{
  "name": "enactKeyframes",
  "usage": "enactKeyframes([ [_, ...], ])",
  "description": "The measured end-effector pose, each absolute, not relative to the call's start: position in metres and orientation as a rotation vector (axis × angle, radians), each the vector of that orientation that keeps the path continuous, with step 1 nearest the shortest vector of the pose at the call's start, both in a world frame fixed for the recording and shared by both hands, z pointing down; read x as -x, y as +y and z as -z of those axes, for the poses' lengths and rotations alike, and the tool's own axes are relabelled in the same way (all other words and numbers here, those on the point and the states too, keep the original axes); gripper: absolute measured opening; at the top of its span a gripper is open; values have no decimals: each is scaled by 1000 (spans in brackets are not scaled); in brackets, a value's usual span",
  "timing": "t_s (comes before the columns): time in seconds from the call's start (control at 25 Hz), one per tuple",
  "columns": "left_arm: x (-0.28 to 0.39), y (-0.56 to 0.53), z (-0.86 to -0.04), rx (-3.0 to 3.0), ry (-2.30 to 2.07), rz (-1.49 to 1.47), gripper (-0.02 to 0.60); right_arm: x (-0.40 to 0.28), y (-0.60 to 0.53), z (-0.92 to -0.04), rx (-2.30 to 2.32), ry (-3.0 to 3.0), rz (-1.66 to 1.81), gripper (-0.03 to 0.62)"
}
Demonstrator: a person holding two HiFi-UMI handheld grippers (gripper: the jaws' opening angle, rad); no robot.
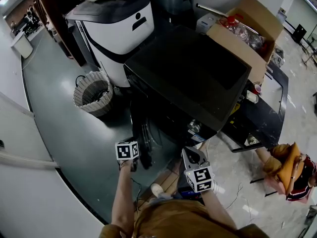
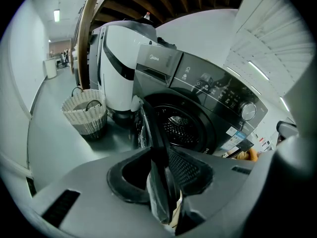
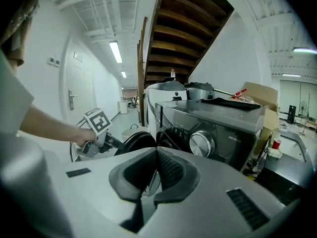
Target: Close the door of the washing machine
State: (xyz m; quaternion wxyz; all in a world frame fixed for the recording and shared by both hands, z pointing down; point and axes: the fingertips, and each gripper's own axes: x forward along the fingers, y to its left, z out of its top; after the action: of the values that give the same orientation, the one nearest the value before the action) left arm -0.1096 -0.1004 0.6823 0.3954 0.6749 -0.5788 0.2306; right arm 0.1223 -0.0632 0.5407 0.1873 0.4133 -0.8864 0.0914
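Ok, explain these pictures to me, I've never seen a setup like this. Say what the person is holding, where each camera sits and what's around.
A person holds a hand-operated two-jaw gripper in each hand. The head view looks steeply down from a camera on their head. The other two views come from a camera riding on each gripper. In front stands a dark washing machine with its round door swung open. The left gripper is closed on the door's edge. The right gripper is shut and holds nothing. A wicker basket sits on the floor beside the machine, and a cardboard box stands past it.
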Motion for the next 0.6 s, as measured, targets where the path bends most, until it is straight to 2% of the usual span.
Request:
enactKeyframes([
  [0.6,92,-106,-681,-1715,-1461,-553,129,-136,-65,-545,-1189,-2483,-269,12],
])
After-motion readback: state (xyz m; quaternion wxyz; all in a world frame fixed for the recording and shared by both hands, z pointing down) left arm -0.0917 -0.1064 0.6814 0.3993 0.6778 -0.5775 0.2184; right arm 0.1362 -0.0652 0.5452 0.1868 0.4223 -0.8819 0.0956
